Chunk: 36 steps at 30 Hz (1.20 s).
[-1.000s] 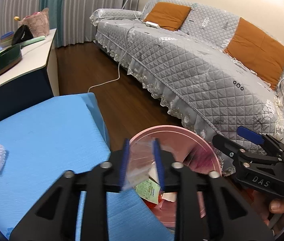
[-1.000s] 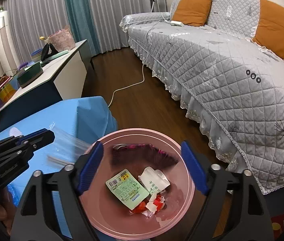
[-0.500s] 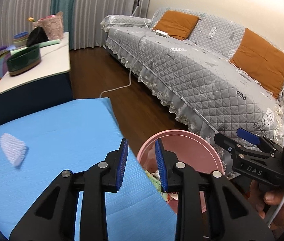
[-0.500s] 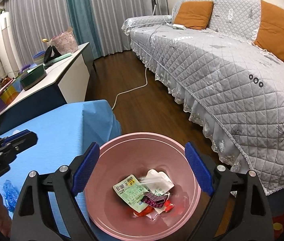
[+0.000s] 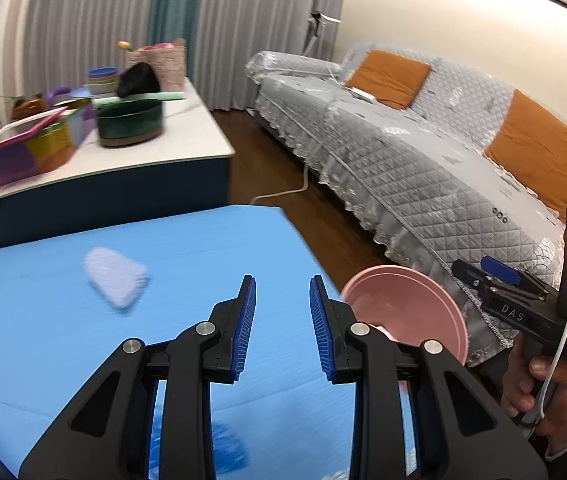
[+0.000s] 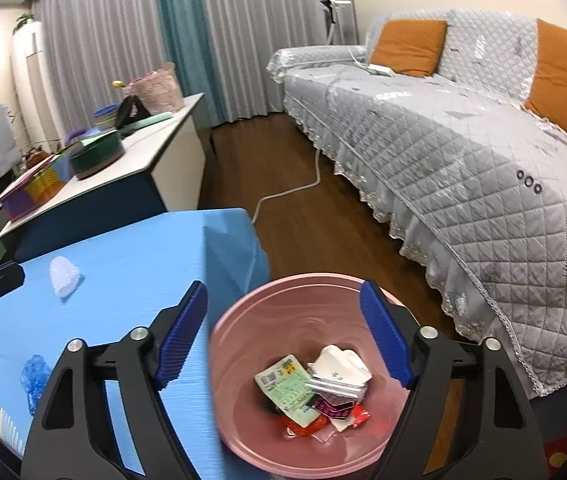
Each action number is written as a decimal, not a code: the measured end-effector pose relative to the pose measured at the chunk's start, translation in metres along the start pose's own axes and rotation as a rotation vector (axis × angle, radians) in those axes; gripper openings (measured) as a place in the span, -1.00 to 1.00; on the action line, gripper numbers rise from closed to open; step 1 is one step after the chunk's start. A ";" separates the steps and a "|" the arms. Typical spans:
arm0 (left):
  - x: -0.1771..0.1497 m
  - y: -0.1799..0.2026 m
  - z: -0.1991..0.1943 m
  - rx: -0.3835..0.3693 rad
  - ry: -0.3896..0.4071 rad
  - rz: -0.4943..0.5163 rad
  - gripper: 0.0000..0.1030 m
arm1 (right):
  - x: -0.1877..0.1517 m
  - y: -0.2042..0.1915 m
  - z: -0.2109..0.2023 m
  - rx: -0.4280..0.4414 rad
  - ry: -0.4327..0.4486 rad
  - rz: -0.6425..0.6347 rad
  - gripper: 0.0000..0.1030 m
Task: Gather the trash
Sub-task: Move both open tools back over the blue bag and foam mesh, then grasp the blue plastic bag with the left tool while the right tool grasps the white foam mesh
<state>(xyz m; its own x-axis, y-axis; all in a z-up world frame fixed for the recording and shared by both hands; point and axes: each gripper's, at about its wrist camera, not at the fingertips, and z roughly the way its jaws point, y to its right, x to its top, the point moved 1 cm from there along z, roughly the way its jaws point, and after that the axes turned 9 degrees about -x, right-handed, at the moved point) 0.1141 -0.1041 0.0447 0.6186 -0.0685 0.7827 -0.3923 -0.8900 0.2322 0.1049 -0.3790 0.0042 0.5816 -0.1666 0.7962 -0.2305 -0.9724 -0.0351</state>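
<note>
A long sofa under a quilted grey cover point(image 6: 463, 152) with orange cushions runs along the right side of the room, across a strip of dark wood floor point(image 6: 303, 216) from a table draped in a bright blue cloth point(image 5: 83, 340). Behind the table's far edge stands a white-topped cabinet with a dark blue front point(image 5: 103, 184), crowded with bowls and boxes.

Off the table's right edge, over the floor, sits the round pink plastic bin point(image 6: 251, 344). It already holds collected trash: a green-and-white printed packet point(image 6: 287, 386), a crumpled white wrapper point(image 6: 341, 362), a dark purple-patterned wrapper and some red scraps. The right gripper point(image 6: 283, 340) hangs above the bin with its blue-padded jaws spread wide on either side of the rim; they have just been narrowing a little, and no pad can be seen pressing on the bin. A hand point(image 5: 551, 392) grips this tool's handle at the right of the left wrist view.

The left gripper point(image 5: 282, 328) is over the table near its right edge, jaws parted by a modest gap with only blue cloth showing between them.

Still lying on the cloth are a pale, fuzzy white wad point(image 5: 115, 280) towards the far left part of the table, a crinkled blue plastic scrap point(image 6: 35, 376) near the left edge, and a ribbed white paper cup point(image 6: 5, 426) at the near left corner.
</note>
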 end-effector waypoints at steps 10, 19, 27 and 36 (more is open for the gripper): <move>-0.045 -0.078 -0.046 0.119 0.007 -0.131 -0.45 | -0.003 -0.061 -0.018 0.145 0.009 -0.055 0.03; -0.101 -0.115 -0.020 0.135 -0.143 -0.232 -0.22 | -0.012 -0.123 -0.021 0.204 0.001 -0.147 0.03; -0.108 -0.110 0.004 0.107 -0.217 -0.212 -0.85 | -0.020 -0.147 -0.017 0.210 -0.006 -0.203 0.03; -0.089 -0.135 -0.011 0.228 -0.099 -0.277 -0.97 | -0.031 -0.167 -0.003 0.209 -0.042 -0.236 0.03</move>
<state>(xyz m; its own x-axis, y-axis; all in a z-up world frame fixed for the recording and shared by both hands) 0.1044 0.0273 -0.0498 0.7472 0.1557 0.6461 -0.0459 -0.9577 0.2839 0.1232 -0.2108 -0.0127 0.6326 0.0654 0.7717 0.0775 -0.9968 0.0210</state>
